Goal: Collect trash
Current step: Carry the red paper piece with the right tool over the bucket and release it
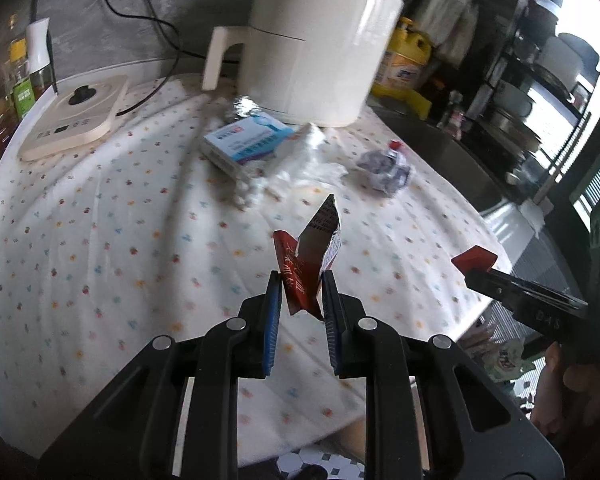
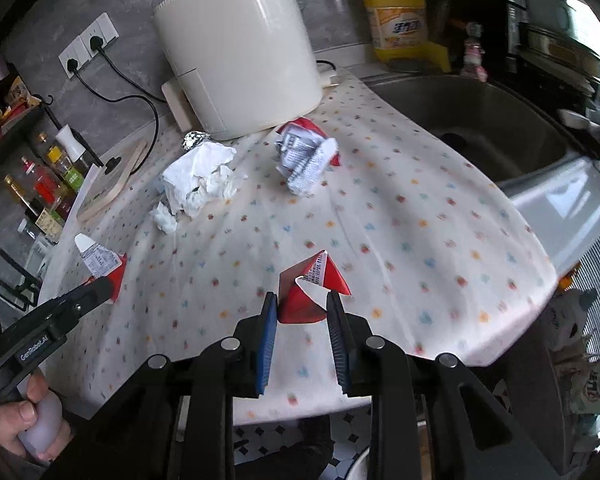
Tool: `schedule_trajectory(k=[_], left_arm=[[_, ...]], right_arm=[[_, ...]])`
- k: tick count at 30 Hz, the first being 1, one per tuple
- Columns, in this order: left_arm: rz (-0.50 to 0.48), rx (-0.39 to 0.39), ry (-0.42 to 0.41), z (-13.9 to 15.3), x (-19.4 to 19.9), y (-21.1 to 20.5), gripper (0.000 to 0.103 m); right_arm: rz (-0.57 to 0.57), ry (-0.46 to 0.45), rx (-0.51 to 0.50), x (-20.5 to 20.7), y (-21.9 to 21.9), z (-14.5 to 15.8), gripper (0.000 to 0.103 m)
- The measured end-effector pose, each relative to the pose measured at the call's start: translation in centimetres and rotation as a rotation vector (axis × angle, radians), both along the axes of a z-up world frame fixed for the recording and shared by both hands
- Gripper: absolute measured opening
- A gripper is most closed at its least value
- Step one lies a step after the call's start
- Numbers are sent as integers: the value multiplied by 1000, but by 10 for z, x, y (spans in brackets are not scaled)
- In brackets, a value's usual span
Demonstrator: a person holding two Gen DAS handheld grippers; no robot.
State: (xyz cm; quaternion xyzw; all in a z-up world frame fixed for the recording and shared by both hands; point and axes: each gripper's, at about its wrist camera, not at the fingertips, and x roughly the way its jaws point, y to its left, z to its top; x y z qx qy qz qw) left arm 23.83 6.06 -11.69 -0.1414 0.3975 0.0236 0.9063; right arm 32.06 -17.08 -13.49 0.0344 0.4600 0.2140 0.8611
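My left gripper (image 1: 300, 286) is shut on a torn red wrapper piece (image 1: 314, 256) and holds it above the dotted tablecloth (image 1: 120, 232); it also shows in the right wrist view (image 2: 100, 268). My right gripper (image 2: 302, 304) is shut on another red wrapper piece (image 2: 314, 288) near the table's front edge; its red-tipped end shows in the left wrist view (image 1: 474, 260). On the cloth lie a crumpled printed wrapper (image 2: 306, 154), crumpled white tissue (image 2: 200, 178), a foil ball (image 2: 194, 139) and a blue-white box (image 1: 246, 140).
A cream air fryer (image 2: 240, 52) stands at the back. A white scale-like base (image 1: 76, 116) sits back left, with bottles (image 2: 48, 184) beyond. A steel sink (image 2: 480, 120) and yellow detergent bottle (image 2: 398, 16) are to the right. A bag (image 2: 580, 360) hangs below the table's right edge.
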Motion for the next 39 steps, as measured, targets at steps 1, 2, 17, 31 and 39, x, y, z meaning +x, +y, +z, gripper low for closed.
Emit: schedule_trajectory(k=[1, 2, 17, 31, 39], left_arm=[[-7, 0, 0, 0, -2, -6, 20], [-12, 0, 0, 1, -4, -10, 20], [-128, 1, 14, -1, -35, -93, 20], [-216, 1, 55, -18, -60, -156, 20], [-252, 4, 85, -31, -73, -177, 20]], right_arm=[[-5, 0, 1, -4, -5, 1, 25], [-12, -1, 1, -9, -11, 2, 25], [-112, 21, 6, -67, -96, -1, 26], [-178, 90, 16, -113, -156, -22, 28], [-195, 139, 8, -133, -174, -41, 30]])
